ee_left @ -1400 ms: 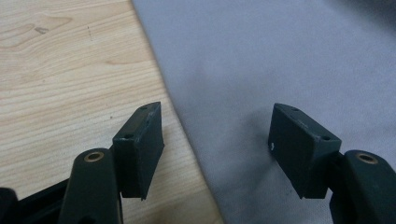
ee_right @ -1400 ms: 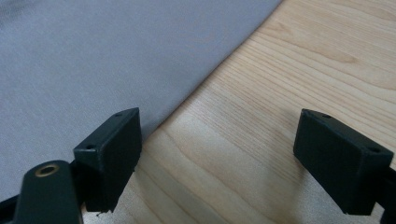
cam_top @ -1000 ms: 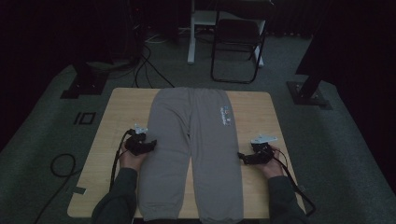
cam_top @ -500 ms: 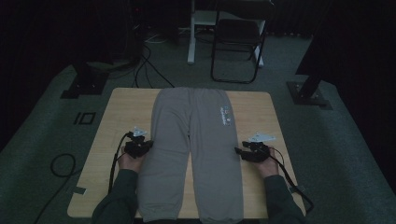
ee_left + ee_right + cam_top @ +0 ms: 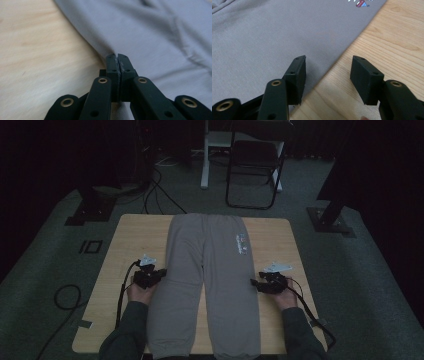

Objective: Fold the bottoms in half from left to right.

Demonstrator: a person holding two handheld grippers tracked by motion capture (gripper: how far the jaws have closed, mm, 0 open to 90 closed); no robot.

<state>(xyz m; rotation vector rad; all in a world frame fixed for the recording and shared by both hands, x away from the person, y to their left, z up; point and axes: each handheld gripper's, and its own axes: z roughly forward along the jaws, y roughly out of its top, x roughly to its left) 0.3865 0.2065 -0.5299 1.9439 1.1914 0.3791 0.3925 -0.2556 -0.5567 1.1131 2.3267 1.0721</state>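
Grey sweatpants (image 5: 210,270) lie flat on the wooden table (image 5: 135,235), waistband far, cuffs near. My left gripper (image 5: 161,272) is at the left leg's outer edge. In the left gripper view its jaws (image 5: 117,56) are shut on a pinch of the pants' hem edge (image 5: 155,32). My right gripper (image 5: 256,284) is at the right leg's outer edge. Its jaws (image 5: 328,66) have just closed partway and eased open a little. They stand open astride the edge of the pants (image 5: 274,32), one pad over the cloth, the other over bare wood, neither pressing.
A small printed logo (image 5: 242,242) marks the pants near the waistband. Beyond the table stand a black folding chair (image 5: 252,165) and a white post (image 5: 205,165). Stand bases (image 5: 90,212) (image 5: 330,220) and a cable loop (image 5: 65,295) lie on the grey floor.
Both hands have stayed at the pants' outer edges. The left gripper's jaws have drawn together at the left leg's edge, and the right gripper's jaws stand narrower than before.
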